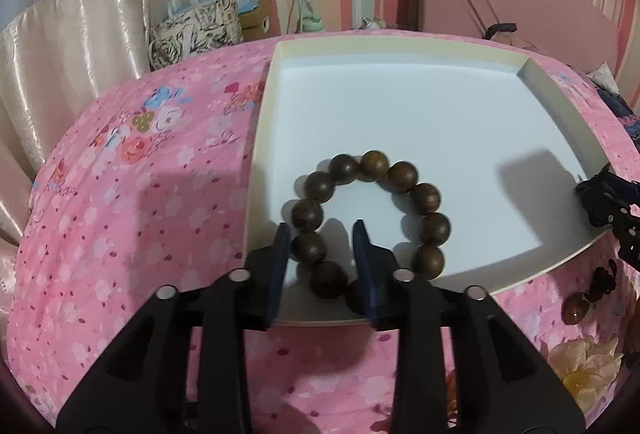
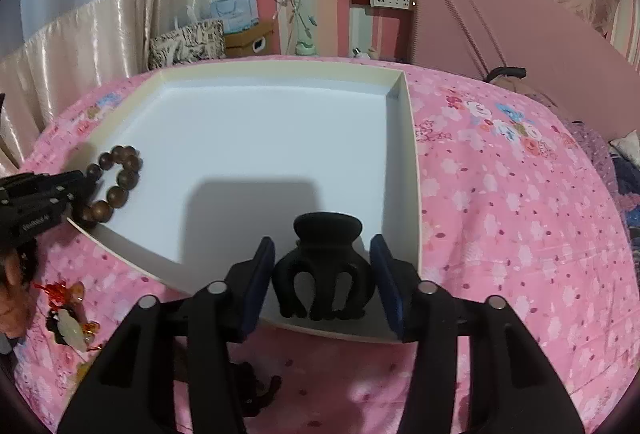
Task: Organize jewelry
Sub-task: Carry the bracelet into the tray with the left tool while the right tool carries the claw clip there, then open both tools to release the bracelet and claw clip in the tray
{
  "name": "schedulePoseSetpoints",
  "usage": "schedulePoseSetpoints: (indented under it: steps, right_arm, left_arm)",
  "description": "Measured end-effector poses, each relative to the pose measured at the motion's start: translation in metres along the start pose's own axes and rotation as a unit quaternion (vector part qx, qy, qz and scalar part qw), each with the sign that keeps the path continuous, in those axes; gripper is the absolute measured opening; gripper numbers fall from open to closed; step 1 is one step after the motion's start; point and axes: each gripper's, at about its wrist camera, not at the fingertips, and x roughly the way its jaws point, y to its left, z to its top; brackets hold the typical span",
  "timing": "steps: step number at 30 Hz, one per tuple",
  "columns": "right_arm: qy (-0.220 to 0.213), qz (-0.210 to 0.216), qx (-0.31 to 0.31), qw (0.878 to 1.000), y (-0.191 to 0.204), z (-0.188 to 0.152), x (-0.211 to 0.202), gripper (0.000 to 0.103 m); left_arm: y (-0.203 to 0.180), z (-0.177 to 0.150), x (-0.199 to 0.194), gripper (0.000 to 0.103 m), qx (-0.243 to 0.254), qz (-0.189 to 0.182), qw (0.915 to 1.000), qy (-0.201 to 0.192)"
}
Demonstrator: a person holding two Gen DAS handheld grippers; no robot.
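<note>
A shallow white tray (image 1: 400, 46) (image 2: 280, 68) lies on a pink floral bedspread. A bracelet of large dark brown wooden beads (image 1: 400, 174) (image 2: 128, 176) rests in the tray's near left part. My left gripper (image 1: 321, 232) stands open astride the ring's near left side, with one bead between the blue pads and a gap beside it. A black claw hair clip (image 2: 324, 266) sits on the tray floor at its near right corner. My right gripper (image 2: 322, 254) is open around it, pads close on both sides.
Loose pieces lie on the bedspread (image 2: 500, 214) in front of the tray: a pale jade pendant with red knots (image 2: 72, 326), an amber bead (image 1: 574, 308), a cream flower (image 1: 580, 366), a dark item (image 2: 256, 390). Bags and a pink board (image 2: 520, 34) stand behind.
</note>
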Motion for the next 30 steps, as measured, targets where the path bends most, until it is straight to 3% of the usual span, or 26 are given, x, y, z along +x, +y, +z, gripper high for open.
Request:
schedulePoseSetpoints:
  steps: [2, 5, 10, 18, 22, 27, 30]
  right_arm:
    - [-0.002, 0.011, 0.004, 1.000, 0.002, -0.001, -0.001, 0.063]
    - [-0.009, 0.009, 0.001, 1.000, 0.005, 0.000, -0.003, 0.066]
    - [-0.042, 0.007, 0.013, 0.999, 0.002, 0.002, -0.014, 0.067]
    - [-0.071, -0.004, 0.034, 0.997, -0.014, 0.010, -0.031, 0.069]
    - [-0.081, -0.004, 0.051, 0.995, -0.026, 0.010, -0.037, 0.069]
    - [-0.084, -0.001, 0.083, 0.993, -0.034, 0.009, -0.053, 0.069]
    - [-0.085, 0.025, 0.105, 0.991, -0.031, -0.005, -0.069, 0.069]
  left_arm:
    - [-0.003, 0.000, -0.002, 0.052, 0.005, -0.006, 1.0000, -0.006]
    - [-0.012, 0.002, -0.006, 0.066, 0.021, -0.009, 0.9996, -0.019]
    - [-0.013, 0.006, -0.016, 0.067, 0.010, -0.019, 0.9990, -0.041]
    - [0.009, 0.023, -0.054, 0.073, -0.016, -0.003, 0.9932, -0.116]
    - [0.028, 0.027, -0.068, 0.073, -0.054, -0.002, 0.9922, -0.112]
    - [0.040, 0.006, -0.101, 0.077, -0.036, 0.016, 0.9907, -0.130]
    - [0.062, -0.017, -0.118, 0.079, -0.037, 0.032, 0.9894, -0.137]
